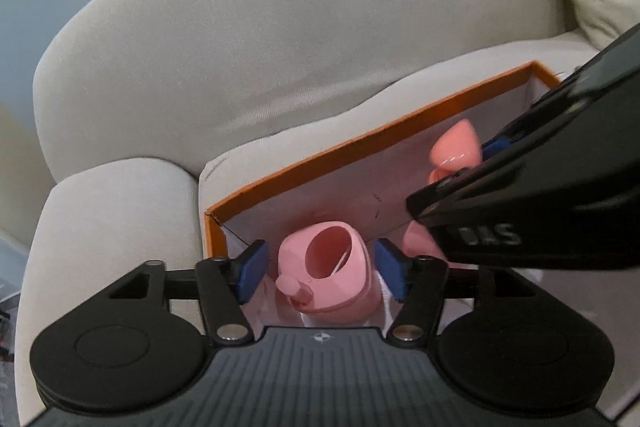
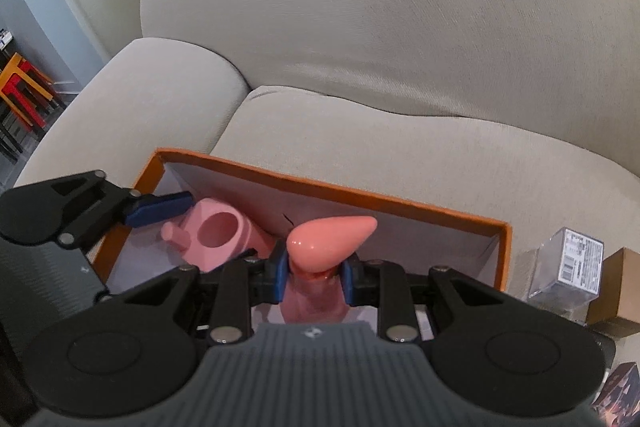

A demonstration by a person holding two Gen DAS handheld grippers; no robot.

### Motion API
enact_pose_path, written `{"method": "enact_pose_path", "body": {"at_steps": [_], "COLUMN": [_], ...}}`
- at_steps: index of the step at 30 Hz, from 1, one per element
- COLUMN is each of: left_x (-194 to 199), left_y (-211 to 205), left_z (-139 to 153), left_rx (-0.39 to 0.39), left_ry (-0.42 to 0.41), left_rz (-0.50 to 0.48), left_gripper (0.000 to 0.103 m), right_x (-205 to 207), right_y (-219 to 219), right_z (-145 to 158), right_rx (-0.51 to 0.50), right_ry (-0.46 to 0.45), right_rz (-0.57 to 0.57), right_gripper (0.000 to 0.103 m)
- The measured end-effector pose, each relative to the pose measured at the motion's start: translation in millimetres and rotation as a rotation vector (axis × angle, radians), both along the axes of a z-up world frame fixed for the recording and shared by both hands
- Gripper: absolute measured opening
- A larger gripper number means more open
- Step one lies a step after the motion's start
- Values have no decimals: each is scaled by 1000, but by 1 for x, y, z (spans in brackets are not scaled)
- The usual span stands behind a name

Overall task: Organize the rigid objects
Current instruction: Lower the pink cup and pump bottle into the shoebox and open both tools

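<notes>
Left gripper (image 1: 322, 269) jaws apart around the pink ring piece (image 1: 330, 263), looks released into the orange box (image 1: 304, 163); right gripper (image 2: 316, 273) clamped on the pink cone (image 2: 330, 235), needs lowering and letting go.

White raised letters stand on the black body of the right tool (image 1: 476, 163), seen upside down from the left wrist; they seem to read "SVD", though that is uncertain. A clear box (image 2: 568, 267) beside the orange carton carries a white label with a barcode; its print is too small to read.
</notes>
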State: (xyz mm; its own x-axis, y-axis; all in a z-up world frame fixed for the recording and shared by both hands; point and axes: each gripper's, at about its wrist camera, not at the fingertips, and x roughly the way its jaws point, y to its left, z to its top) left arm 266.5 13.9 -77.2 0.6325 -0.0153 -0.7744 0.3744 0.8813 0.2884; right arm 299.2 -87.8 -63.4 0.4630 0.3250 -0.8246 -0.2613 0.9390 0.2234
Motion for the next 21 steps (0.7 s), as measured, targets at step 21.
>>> {"method": "enact_pose_path", "body": {"at_steps": [21], "left_x": [-52], "left_y": [57], "left_z": [51], "left_rx": [-184], "left_ry": [59], "left_rz": [70], "left_gripper": [75], "right_x": [-7], "right_y": [23], "right_z": [1], "right_rx": [46], "right_ry": [-20], "right_rz": [26], "right_gripper": [52]}}
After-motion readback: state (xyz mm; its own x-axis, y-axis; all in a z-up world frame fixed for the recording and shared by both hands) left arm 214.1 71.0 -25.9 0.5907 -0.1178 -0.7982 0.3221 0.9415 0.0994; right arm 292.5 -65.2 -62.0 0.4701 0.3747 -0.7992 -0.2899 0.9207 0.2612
